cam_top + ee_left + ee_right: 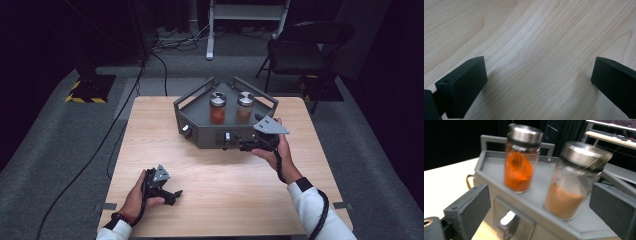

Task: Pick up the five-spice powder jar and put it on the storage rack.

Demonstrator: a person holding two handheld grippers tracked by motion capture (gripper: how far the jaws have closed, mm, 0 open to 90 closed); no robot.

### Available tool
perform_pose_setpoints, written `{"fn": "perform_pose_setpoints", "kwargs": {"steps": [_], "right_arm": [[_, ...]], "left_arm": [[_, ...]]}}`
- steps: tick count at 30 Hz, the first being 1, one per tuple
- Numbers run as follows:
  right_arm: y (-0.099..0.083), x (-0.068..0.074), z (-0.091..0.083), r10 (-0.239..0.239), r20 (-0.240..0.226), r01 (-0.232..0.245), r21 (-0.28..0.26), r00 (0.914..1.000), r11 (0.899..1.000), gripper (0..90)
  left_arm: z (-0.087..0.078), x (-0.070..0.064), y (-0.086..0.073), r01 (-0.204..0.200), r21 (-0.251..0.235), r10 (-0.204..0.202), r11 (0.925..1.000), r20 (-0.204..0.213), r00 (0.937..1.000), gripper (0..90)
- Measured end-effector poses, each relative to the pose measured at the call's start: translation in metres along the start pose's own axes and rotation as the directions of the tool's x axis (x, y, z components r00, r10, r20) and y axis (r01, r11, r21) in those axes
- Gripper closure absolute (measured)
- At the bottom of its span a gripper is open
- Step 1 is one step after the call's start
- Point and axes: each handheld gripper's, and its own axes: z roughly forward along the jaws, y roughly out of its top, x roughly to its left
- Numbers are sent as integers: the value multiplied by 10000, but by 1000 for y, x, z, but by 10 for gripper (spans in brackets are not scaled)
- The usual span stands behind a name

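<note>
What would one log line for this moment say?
right gripper: open, facing brown spice jar on grey tray | orange spice jar: beside it | left gripper: open, over bare table

two steel-lidded glass jars stand upright side by side on the grey tray (200,131): orange-spice jar (520,160), brown-spice jar (574,182).

Grey carpet floor (45,145), black folding chair (300,47), white desk frame (247,15), dark surroundings

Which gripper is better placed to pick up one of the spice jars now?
Right gripper: open at the grey tray, facing the brown jar. Left gripper sits open, low over bare table.
</note>
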Motion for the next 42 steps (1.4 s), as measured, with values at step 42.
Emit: {"fn": "perform_pose_setpoints", "kwargs": {"steps": [42], "right_arm": [[-56,10,-38,-867,-1513,1232,2516,9847,9600,35]], "left_arm": [[0,0,0,3,-1,-3,10000,0,10000,2]]}}
